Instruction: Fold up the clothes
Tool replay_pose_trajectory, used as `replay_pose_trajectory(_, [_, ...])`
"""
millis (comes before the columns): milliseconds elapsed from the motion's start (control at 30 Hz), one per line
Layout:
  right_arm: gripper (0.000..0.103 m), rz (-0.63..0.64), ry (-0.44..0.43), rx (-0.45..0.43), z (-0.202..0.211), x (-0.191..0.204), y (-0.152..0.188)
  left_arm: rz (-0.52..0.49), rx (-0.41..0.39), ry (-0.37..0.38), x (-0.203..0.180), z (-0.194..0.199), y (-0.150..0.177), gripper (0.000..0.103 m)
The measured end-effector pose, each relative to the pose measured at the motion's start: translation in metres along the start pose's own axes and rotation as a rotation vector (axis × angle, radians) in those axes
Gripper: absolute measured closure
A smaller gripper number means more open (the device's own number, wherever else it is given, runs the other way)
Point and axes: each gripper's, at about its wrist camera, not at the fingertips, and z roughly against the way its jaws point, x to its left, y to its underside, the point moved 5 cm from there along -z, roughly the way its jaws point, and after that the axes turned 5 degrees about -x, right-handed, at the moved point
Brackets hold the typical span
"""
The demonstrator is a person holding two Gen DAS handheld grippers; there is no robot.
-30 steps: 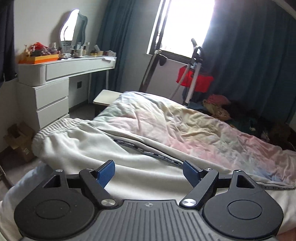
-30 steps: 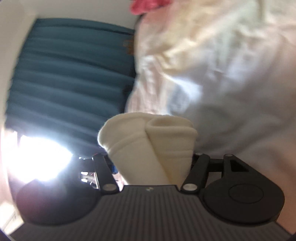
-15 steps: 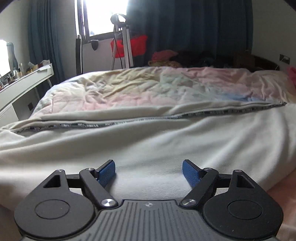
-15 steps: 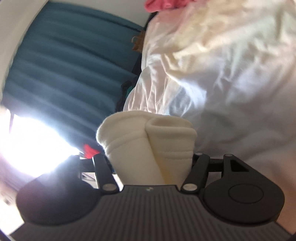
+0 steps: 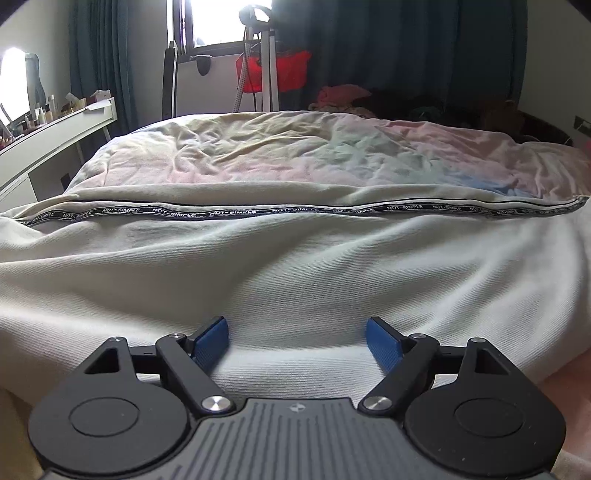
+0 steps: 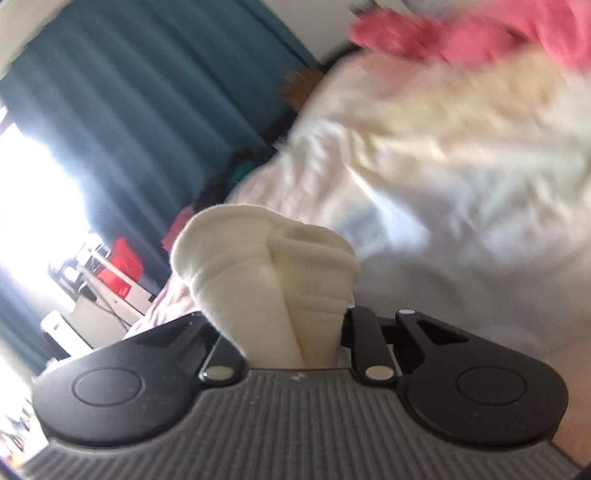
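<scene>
- Left wrist view: the left gripper [image 5: 297, 334] sits low over a cream garment [image 5: 295, 269] spread across the bed [image 5: 295, 155]; its jaws stand wide apart, with bare ribbed cloth between the blue pads [image 5: 210, 338] and nothing gripped.
- Whether the pads touch the cloth cannot be told.
- A black trim tape [image 5: 295, 211] printed with repeated "NOT-SIMPLE" lettering runs across the garment from left to right, along its far edge.
- Beyond the tape lies a crumpled pastel duvet [image 5: 314, 151], pink, yellow and blue in patches.
- At the left stands a white dressing table [image 5: 55, 129] with small bottles and a lit mirror [image 5: 13, 85].
- Behind the bed are dark teal curtains [image 5: 406, 48], a bright window [image 5: 218, 20], a stand with a red bag [image 5: 284, 70], and a heap of clothes [image 5: 343, 96].
- Right wrist view: the frame is tilted and blurred. The right gripper [image 6: 284, 325] is closed on a bunched fold of cream garment [image 6: 266, 266], which rises in two rounded ribbed lobes from between the jaws.
- Behind it the pale duvet [image 6: 461, 184] fills the right side, with pink fabric [image 6: 480, 33] at the top edge.
- Teal curtains [image 6: 129, 92] and the window glare [image 6: 33, 192] fill the left.
</scene>
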Motion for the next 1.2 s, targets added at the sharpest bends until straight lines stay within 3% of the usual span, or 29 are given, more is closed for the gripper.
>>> replay_pose_trajectory(133, [0.087, 0.128, -0.078, -0.078, 0.022, 0.051, -0.004, 0.043, -0.006, 0.018, 0.006, 0.007, -0.008, 0.020])
replay_pose_trajectory(267, [0.087, 0.354, -0.157, -0.148, 0.053, 0.119, 0.010, 0.097, -0.014, 0.043, 0.014, 0.016, -0.018, 0.020])
replay_pose_trajectory(400, [0.087, 0.619, -0.229, -0.205, 0.084, 0.187, 0.052, 0.198, -0.033, 0.067, 0.032, 0.029, -0.033, 0.020])
replay_pose_trajectory(500, [0.087, 0.815, -0.311, -0.218, 0.105, 0.229, 0.100, 0.248, -0.082, 0.041, 0.053, 0.037, -0.046, 0.020])
replay_pose_trajectory(567, [0.087, 0.925, -0.379, -0.184, 0.112, 0.248, 0.140, 0.269, -0.108, 0.007, 0.068, 0.041, -0.054, 0.020])
replay_pose_trajectory(700, [0.087, 1.111, -0.528, -0.004, 0.114, 0.266, 0.227, 0.306, -0.134, -0.057, 0.092, 0.042, -0.060, 0.020])
replay_pose_trajectory(833, [0.087, 1.266, -0.543, 0.186, 0.108, 0.255, 0.304, 0.357, -0.116, -0.047, 0.103, 0.039, -0.059, 0.020])
replay_pose_trajectory(967, [0.087, 1.314, -0.528, 0.156, 0.111, 0.252, 0.311, 0.368, -0.137, -0.023, 0.103, 0.040, -0.060, 0.020])
replay_pose_trajectory(1100, [0.086, 1.259, -0.587, 0.085, 0.135, 0.286, 0.300, 0.353, -0.178, -0.006, 0.105, 0.042, -0.069, 0.020])
replay_pose_trajectory(1200, [0.086, 1.255, -0.656, 0.142, 0.148, 0.307, 0.322, 0.348, -0.200, -0.003, 0.109, 0.042, -0.073, 0.020])
